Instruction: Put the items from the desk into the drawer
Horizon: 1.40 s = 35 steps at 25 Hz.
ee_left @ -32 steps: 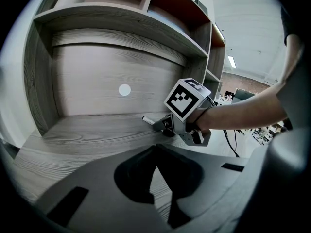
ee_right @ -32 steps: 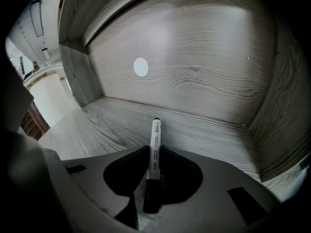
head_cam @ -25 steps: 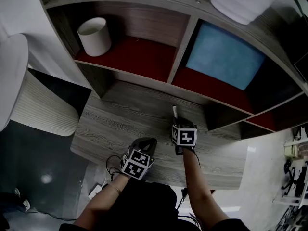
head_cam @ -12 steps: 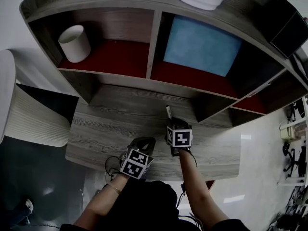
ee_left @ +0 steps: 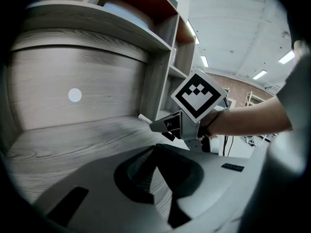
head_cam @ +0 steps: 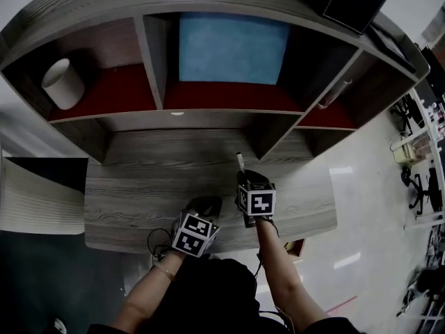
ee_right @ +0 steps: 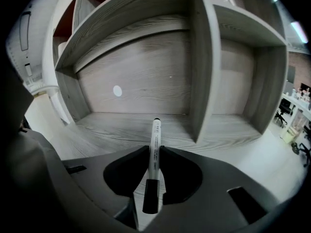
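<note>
A white marker pen with a black cap sticks out forward between the jaws of my right gripper, which is shut on it. In the head view that gripper hovers over the grey wood desk in front of the shelf unit, with the pen pointing at the shelves. My left gripper is just left of it and nearer the desk's front edge. Its jaw tips meet with nothing between them. The left gripper view shows the right gripper close on its right. No drawer is in view.
A shelf unit stands at the back of the desk, with an upright partition right of the pen. A white cup sits in the left red compartment and a blue panel fills the middle one. Cables hang under the desk's front edge.
The head view has swung rightward along the desk, so the cup and shelves slid left in the picture. Both grippers travelled with it, side by side. The pen stays in the right jaws.
</note>
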{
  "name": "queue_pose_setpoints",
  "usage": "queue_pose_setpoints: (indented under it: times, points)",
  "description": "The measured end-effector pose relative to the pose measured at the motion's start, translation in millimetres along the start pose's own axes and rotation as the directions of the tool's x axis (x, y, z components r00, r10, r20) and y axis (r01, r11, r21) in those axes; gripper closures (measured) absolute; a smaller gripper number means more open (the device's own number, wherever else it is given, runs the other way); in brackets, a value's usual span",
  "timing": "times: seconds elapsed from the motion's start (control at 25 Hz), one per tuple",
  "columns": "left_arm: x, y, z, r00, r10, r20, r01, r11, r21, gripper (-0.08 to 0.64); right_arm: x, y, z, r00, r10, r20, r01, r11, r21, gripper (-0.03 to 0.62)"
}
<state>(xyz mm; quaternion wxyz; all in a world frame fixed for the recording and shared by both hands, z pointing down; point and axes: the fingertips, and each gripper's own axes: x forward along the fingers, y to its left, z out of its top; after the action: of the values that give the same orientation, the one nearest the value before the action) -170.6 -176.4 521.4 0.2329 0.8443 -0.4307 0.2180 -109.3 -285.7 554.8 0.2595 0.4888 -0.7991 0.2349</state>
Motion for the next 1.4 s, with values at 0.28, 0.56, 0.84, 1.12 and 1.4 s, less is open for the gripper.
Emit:
queue_pose_setpoints:
  times: [0.28,0.56,0.84,1.12,1.4]
  points:
    - [19.4,-51.8,6.2,0.997,-0.08,-0.018,0.081,0.995,0.059,0.531,-42.3,-44.0,-22.8,0.997,-0.065,0.028,0.063,0.995,0.074,0.526]
    - [33.0,-113.1,11.6,0.989,-0.149,-0.026,0.15,0.985,0.087,0.531,-98.8,-84.7,-50.4,0.99,-0.138,0.025,0.134,0.983,0.126,0.527]
    - [48.2,-162.2,15.7,0.983,-0.185,-0.023,0.186,0.981,0.063,0.531,-148.0,-123.9,-68.5,0.981,-0.19,0.033,0.183,0.971,0.152,0.526]
    - [55.9,-198.4,9.6,0.981,-0.19,-0.027,0.191,0.98,0.053,0.531,-181.8,-149.0,-93.5,0.976,-0.213,0.038,0.203,0.964,0.172,0.527]
    - [60.9,-234.3,-5.2,0.981,-0.192,-0.04,0.194,0.98,0.049,0.531,-210.1,-169.5,-122.8,0.974,-0.223,0.03,0.213,0.959,0.186,0.526]
